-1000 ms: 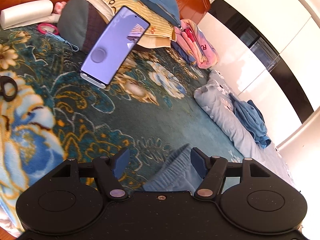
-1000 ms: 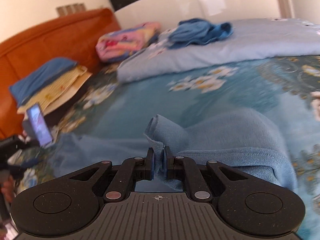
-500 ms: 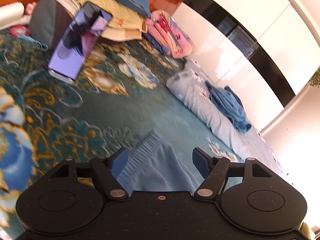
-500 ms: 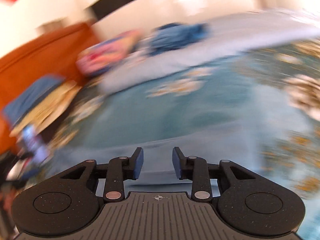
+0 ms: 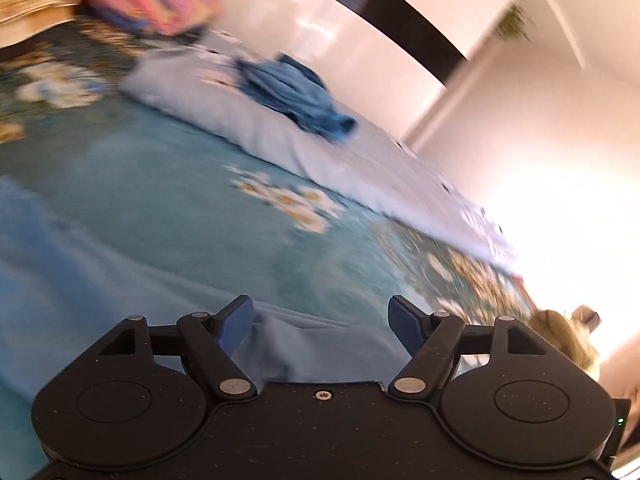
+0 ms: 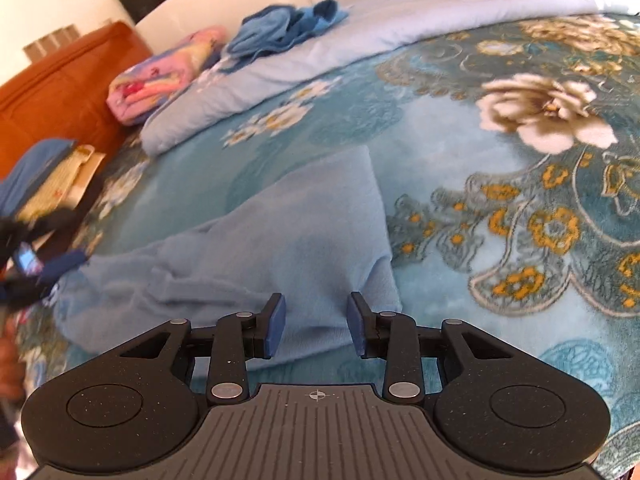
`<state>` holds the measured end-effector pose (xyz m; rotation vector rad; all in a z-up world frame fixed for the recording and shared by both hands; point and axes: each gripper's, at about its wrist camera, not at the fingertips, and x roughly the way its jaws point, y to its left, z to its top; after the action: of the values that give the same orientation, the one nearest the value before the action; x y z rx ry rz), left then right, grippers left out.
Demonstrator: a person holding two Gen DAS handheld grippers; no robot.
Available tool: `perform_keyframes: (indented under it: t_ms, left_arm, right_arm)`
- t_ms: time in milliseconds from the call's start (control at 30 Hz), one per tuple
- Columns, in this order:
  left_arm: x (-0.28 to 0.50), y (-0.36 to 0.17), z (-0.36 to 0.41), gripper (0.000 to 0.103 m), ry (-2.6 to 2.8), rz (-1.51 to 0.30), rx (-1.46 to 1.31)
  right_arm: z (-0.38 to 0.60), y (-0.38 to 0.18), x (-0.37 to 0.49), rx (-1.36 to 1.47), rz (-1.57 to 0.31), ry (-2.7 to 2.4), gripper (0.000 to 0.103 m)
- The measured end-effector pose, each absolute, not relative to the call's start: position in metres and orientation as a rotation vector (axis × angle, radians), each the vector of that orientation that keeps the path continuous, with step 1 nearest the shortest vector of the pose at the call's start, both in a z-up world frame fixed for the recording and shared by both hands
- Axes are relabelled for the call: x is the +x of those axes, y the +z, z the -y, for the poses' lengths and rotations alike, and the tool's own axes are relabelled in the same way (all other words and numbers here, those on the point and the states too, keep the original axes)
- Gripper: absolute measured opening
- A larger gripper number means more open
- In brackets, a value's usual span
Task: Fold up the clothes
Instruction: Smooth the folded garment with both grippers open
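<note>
Now both tools are opening, pinching nothing: the left tool (image 5: 321,316) and right tool (image 6: 316,322) hover over the light blue cloth (image 6: 280,232), lying flat on the flowery bed (image 6: 540,200).

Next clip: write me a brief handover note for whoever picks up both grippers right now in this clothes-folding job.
Left gripper: jaws opening, nothing pinched; light blue garment lies beneath it.
Right gripper: jaws opening, pads clear of the cloth, holding nothing.
The garment lies on the floral blanket, partly folded, its left side rumpled.
A blue clothes pile waits on the pale blue quilt; a pink folded bundle lies near the headboard.
Left to do: smooth and finish this fold, then likely the blue pile.
</note>
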<state>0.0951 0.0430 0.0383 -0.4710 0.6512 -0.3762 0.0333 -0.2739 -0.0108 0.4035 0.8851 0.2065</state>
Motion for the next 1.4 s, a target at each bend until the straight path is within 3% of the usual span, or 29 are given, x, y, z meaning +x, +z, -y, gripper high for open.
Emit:
perform_keyframes:
  t_ms: [200,333,633,867,1033,1300,1333,1400]
  left_arm:
    - [0.115,0.028,0.007,0.073,-0.447,-0.742,-0.442]
    - [0.124,0.015,0.018,0.064,-0.421,-0.819,-0.444]
    - [0.083,0.003,-0.025,0.06,-0.302,-0.948,-0.43]
    - [0.031,0.028,-0.111,0.065,-0.011,-0.716,-0.573]
    - [0.013,0.009,-0.173,0.065,0.296,-0.532,-0.732]
    - [0.024,-0.036,-0.203,0.065,0.349,-0.492,-0.895]
    - [0.025,-0.038,-0.204,0.065,0.337,-0.477,-0.906]
    - [0.026,-0.042,-0.206,0.054,0.331,-0.454,-0.927]
  right_arm:
    - [0.281,-0.002,0.023,0.471,-0.804,0.218,0.032]
    - [0.282,0.006,0.04,0.479,-0.764,0.232,0.033]
    - [0.27,-0.011,0.043,0.474,-0.825,0.313,0.038]
    - [0.285,-0.01,0.034,0.524,-0.818,0.298,0.04]
    - [0.286,-0.01,0.036,0.524,-0.819,0.279,0.041]
    - [0.284,-0.004,0.035,0.499,-0.82,0.252,0.043]
    - [0.285,-0.004,0.035,0.498,-0.822,0.245,0.043]
    - [0.285,-0.004,0.035,0.498,-0.824,0.233,0.043]
